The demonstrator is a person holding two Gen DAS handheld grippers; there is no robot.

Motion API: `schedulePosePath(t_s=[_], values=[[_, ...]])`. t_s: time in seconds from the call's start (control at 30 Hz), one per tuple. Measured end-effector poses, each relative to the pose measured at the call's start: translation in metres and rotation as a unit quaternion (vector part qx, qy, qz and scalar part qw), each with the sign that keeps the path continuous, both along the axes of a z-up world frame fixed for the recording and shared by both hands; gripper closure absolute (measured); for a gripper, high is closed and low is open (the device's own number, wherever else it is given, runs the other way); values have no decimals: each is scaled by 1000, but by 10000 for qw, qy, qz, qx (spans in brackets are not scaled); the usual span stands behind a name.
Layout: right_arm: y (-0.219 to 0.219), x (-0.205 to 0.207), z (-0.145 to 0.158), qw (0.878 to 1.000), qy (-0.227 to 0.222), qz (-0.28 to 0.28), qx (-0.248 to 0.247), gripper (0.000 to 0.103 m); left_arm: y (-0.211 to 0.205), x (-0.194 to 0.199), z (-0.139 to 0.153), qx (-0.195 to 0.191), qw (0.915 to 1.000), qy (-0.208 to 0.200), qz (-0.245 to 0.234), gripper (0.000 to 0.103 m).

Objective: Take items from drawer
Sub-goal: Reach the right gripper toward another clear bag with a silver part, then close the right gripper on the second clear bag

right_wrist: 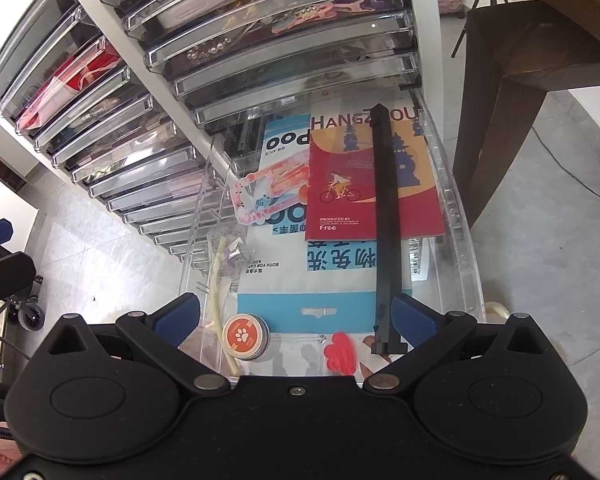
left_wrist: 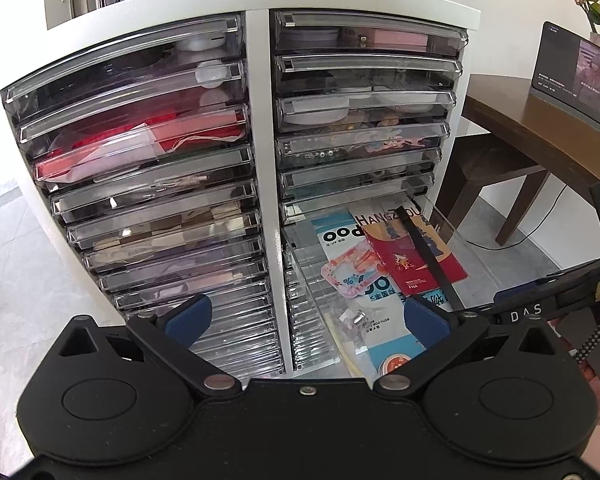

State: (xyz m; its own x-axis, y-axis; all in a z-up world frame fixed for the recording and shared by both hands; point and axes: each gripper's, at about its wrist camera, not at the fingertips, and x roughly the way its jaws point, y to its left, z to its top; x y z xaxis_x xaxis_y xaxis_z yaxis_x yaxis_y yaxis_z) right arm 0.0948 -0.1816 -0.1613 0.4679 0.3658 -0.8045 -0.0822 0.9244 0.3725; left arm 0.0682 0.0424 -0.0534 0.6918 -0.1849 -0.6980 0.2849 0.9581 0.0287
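Drawer (right_wrist: pixel 456 216) pulled out, low in right column of cabinet (left_wrist: pixel 260 120); red booklet (right_wrist: pixel 364 184), black bar (right_wrist: pixel 386 216), orange tin (right_wrist: pixel 246 336) all inside, nothing lifted yet. My right gripper (right_wrist: pixel 296 316) spread wide above the front edge, empty. Left gripper (left_wrist: pixel 306 316) wide too, hanging back. Clear walls hem both sides; open room above

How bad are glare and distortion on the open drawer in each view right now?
Left wrist view: fisheye bows the cabinet edges; the clear drawer fronts reflect strongly, partly masking contents; the red booklet reads sharp. Right wrist view: the open drawer walls curve, mild sheen, booklet print and the orange tin are legible.
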Motion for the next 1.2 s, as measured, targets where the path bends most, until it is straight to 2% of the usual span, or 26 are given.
schedulePosePath(t_s=[0.2,0.4,0.63,0.77,0.97,1.1,1.2], values=[[1,4,-6,9999,13,-22,112,3,0,3,-7,51,9999,94,23,0],[14,12,-17,9991,103,329,264,13,1,8,-15,92,9997,222,50,0],[31,39,-20,9981,-127,554,242,27,7,13,-20,178,9995,257,109,0],[41,58,-22,9965,-76,749,358,35,14,16,-19,156,9993,258,218,0],[60,79,-24,9931,149,1151,163,36,16,22,-8,339,9993,163,72,0],[73,85,-28,9887,254,1473,-101,36,11,30,9,647,9977,67,-177,0],[81,87,-34,9877,344,1515,-198,37,4,34,7,853,9954,168,-403,0]])
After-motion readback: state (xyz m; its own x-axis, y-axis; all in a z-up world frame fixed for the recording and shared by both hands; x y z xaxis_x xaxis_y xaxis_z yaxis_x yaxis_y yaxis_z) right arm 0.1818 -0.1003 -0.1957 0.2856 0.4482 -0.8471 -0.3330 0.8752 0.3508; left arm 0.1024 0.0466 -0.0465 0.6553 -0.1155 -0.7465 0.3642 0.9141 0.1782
